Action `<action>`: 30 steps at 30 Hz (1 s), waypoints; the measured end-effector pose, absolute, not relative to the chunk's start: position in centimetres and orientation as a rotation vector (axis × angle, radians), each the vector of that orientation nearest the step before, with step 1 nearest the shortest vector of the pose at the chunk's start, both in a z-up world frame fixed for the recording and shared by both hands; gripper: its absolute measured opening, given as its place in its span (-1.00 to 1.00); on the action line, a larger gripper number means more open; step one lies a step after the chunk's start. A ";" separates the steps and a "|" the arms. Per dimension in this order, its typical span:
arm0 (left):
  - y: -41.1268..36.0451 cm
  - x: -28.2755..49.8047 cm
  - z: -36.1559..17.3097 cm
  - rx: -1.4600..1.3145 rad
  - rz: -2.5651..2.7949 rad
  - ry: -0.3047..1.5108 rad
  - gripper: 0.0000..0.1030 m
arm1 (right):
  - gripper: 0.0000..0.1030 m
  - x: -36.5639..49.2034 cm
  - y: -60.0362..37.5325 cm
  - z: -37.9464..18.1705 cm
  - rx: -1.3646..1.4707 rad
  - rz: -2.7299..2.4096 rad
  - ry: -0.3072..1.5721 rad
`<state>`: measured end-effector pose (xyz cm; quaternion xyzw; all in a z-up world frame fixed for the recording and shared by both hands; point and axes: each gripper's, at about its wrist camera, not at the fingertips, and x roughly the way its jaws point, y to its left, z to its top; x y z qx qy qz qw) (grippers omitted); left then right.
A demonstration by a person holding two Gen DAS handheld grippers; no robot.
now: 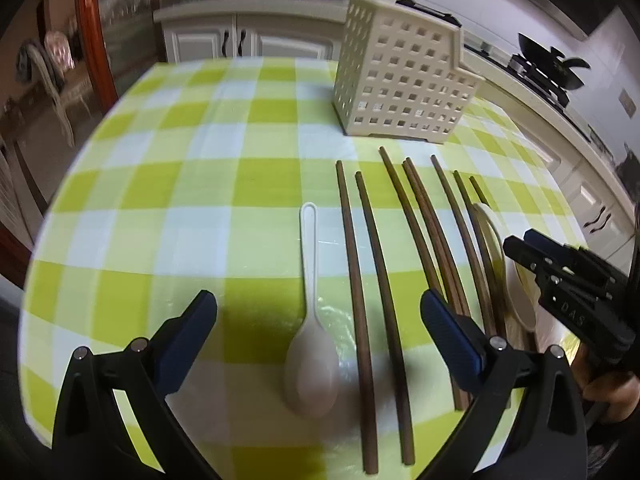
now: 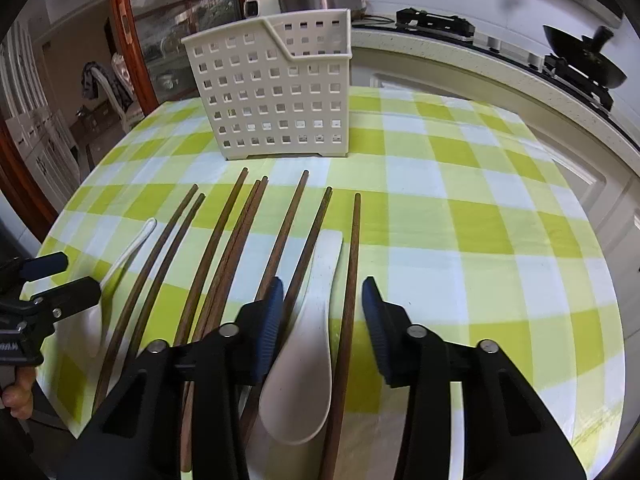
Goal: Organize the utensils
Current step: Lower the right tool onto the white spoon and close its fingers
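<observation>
Green-and-white checked cloth covers the counter (image 2: 460, 184); behind it stands the perforated caddy (image 2: 272, 92), empty as far as visible. My left tongs (image 1: 318, 316) hover wide over the left spoon (image 1: 310, 344) and 2 chopsticks (image 1: 372, 280). My right tongs (image 2: 322, 300) stand part-open, gripping nothing, around the right spoon (image 2: 308, 356) and 1 chopstick (image 2: 348, 308). Recommended: centre on 1 item only, since neighbouring sticks crowd each pad.

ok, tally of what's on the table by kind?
Chopsticks: 8
White spoons: 2
Utensil caddy: 1
Total: 11
</observation>
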<state>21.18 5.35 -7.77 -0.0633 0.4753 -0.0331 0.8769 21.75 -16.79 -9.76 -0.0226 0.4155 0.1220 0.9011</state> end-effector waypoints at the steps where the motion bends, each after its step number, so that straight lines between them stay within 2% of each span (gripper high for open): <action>1: 5.4 21.4 -7.9 -0.136 -0.066 0.989 0.87 | -0.31 22.0 -16.7 -9.9 -0.050 0.257 0.865; 13: 4.9 23.4 -8.8 -0.068 -0.082 0.980 0.82 | -0.49 23.3 -15.8 -10.6 -0.071 0.267 0.900; 18: 5.3 23.7 -8.7 -0.046 -0.069 0.975 0.31 | -0.52 23.5 -16.0 -10.6 -0.061 0.274 0.896; 22: 4.7 23.5 -8.6 0.003 -0.079 0.973 0.13 | -0.52 23.6 -15.9 -10.8 -0.066 0.277 0.894; 25: 4.2 23.7 -9.0 0.026 -0.098 0.987 -0.14 | -0.54 23.7 -16.0 -10.9 -0.064 0.279 0.898; 27: 4.0 24.1 -9.3 0.023 -0.111 1.001 -0.39 | -0.57 23.8 -16.0 -11.0 -0.060 0.281 0.898; 30: 3.8 24.4 -9.6 0.026 -0.117 1.011 -0.50 | -0.59 23.9 -16.0 -11.0 -0.060 0.288 0.899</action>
